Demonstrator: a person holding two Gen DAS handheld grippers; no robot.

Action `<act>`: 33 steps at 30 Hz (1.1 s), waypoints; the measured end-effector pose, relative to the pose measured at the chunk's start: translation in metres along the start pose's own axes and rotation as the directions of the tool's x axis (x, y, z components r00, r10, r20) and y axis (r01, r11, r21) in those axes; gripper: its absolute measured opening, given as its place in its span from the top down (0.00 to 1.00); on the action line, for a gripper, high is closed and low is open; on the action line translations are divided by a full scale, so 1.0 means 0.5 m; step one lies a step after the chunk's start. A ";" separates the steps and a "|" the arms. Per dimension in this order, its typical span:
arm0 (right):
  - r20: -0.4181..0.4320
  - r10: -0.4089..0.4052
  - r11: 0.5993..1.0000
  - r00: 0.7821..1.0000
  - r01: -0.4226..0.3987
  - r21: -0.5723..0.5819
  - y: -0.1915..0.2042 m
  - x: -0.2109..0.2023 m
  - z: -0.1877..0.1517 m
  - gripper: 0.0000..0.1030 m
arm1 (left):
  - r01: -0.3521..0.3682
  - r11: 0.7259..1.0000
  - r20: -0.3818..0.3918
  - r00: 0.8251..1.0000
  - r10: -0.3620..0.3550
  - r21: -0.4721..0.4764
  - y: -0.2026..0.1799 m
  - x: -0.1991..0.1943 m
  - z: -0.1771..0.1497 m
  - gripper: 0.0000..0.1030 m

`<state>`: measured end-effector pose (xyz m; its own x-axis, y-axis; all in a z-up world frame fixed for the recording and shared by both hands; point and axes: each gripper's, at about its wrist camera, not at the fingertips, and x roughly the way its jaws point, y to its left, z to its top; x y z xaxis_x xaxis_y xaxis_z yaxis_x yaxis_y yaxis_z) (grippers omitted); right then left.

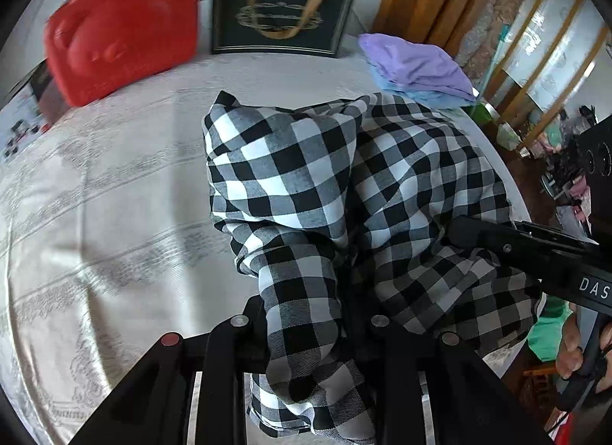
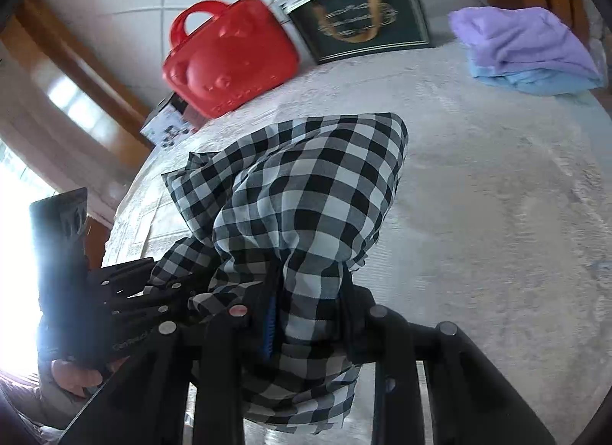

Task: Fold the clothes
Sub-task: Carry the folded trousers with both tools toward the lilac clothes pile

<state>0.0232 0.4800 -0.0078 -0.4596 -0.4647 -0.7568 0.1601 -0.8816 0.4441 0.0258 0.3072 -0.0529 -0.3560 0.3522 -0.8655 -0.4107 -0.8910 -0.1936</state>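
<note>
Checkered garment point(image 1: 306, 185), black-white-grey, is bunched and lifted over the pale patterned tabletop point(image 1: 114, 196), pinched at its near edge by both tools. Left gripper point(image 1: 306, 330) has jaws clamped on the cloth; right gripper point(image 2: 302, 315) likewise, jaws closed on a gathered fold. The grippers sit close together. At the far edge, a red handbag point(image 1: 122, 32) and a dark framed box point(image 1: 279, 18) lean against the wall. Folded purple cloth point(image 1: 417, 62) sits on a folded blue cloth point(image 1: 432, 95) at far right.
</note>
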 end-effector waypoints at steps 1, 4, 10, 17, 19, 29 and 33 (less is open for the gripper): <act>0.007 -0.008 1.000 1.000 0.008 0.006 -0.013 -0.009 0.002 0.75 | 0.009 1.000 -0.002 1.000 -0.009 0.011 -0.012 0.007 0.009 0.75; 0.034 -0.054 0.998 0.998 0.053 0.026 -0.042 -0.034 0.007 0.75 | 0.040 0.998 -0.002 0.999 -0.040 0.044 -0.047 0.025 0.039 0.75; 0.076 -0.082 0.995 0.994 0.078 0.056 -0.131 -0.084 0.039 0.75 | 0.042 0.995 0.007 0.999 -0.043 0.093 -0.138 0.065 0.121 0.75; 0.068 -0.024 1.000 0.997 0.023 0.019 -0.281 -0.114 0.138 0.75 | -0.001 1.000 0.027 1.000 0.000 0.025 -0.253 0.139 0.251 0.75; 0.071 -0.013 1.000 0.997 0.013 -0.001 -0.324 -0.128 0.180 0.75 | -0.013 1.000 0.035 0.999 0.012 0.013 -0.291 0.159 0.296 0.75; 0.124 0.007 0.997 0.992 0.002 -0.073 -0.517 -0.190 0.417 0.75 | -0.047 0.999 0.122 0.991 0.046 0.002 -0.413 0.248 0.597 0.75; 0.143 0.003 0.995 0.990 0.011 -0.099 -0.571 -0.184 0.515 0.75 | -0.032 0.999 0.125 0.992 0.032 -0.004 -0.421 0.303 0.698 0.74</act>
<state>-0.2051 0.7957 0.0583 -0.5796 -0.4506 -0.6789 0.2406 -0.8907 0.3857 -0.2344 0.6481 0.0179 -0.4711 0.3561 -0.8070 -0.3961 -0.9029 -0.1672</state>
